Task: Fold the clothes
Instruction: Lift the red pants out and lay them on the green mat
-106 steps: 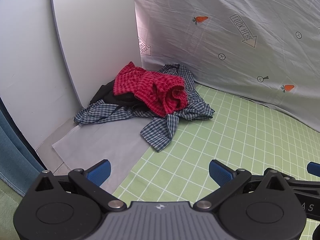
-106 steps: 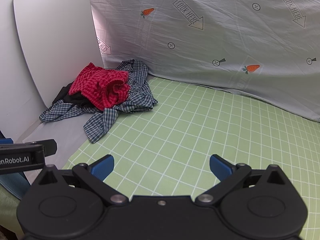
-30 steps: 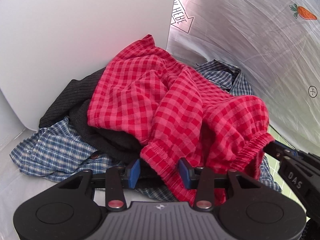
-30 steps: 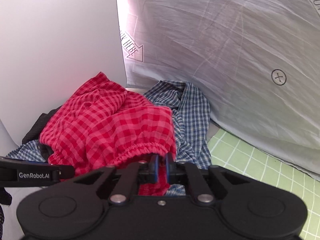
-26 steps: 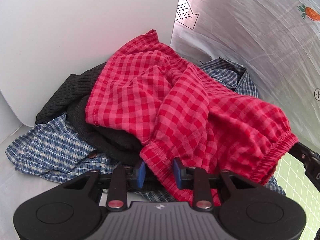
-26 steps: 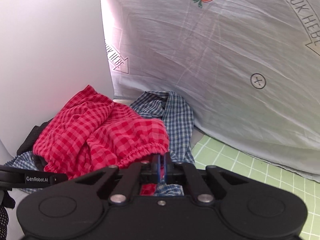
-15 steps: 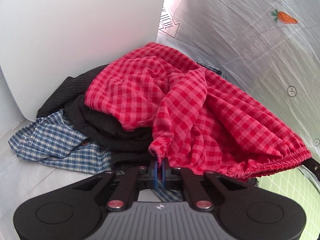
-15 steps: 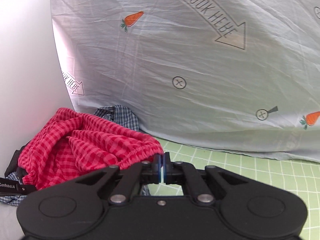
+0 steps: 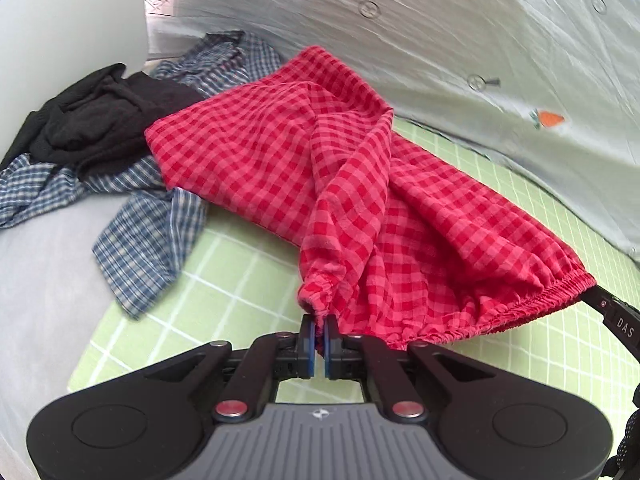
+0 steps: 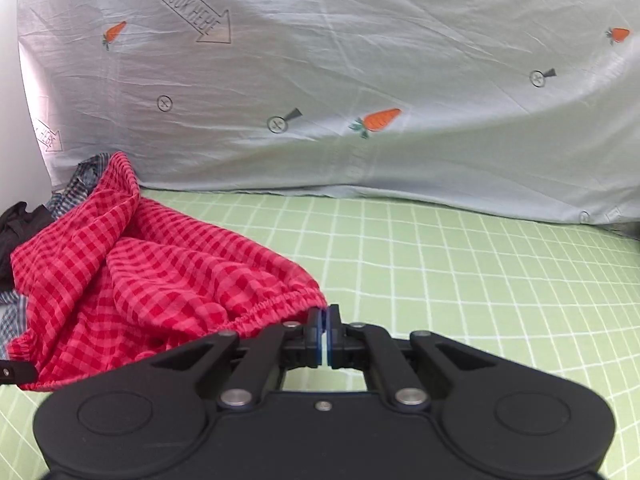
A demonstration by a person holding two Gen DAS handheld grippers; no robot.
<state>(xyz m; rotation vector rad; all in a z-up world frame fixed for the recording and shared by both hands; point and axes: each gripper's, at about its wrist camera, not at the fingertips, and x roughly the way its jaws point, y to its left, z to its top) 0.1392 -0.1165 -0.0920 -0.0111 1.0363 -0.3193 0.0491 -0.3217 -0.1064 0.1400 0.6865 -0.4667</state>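
Backdrop and surface only.
Green grid mat (image 10: 460,264) with white lines covers most of the counter; in the left wrist view a plain grey sheet (image 9: 36,280) lies along the mat's left edge. Behind the mat hangs a wrinkled pale grey-blue backdrop sheet (image 10: 320,60), its lower edge resting on the mat. Its print shows orange carrots (image 10: 378,120), crossed-circle marks (image 10: 164,103) and a "LOOK HERE" arrow (image 10: 196,20). A white curved panel (image 9: 68,20) stands upright at far left, meeting the sheet at the back corner. Backdrop print in the left wrist view is blurred; one carrot (image 9: 548,119) is readable.
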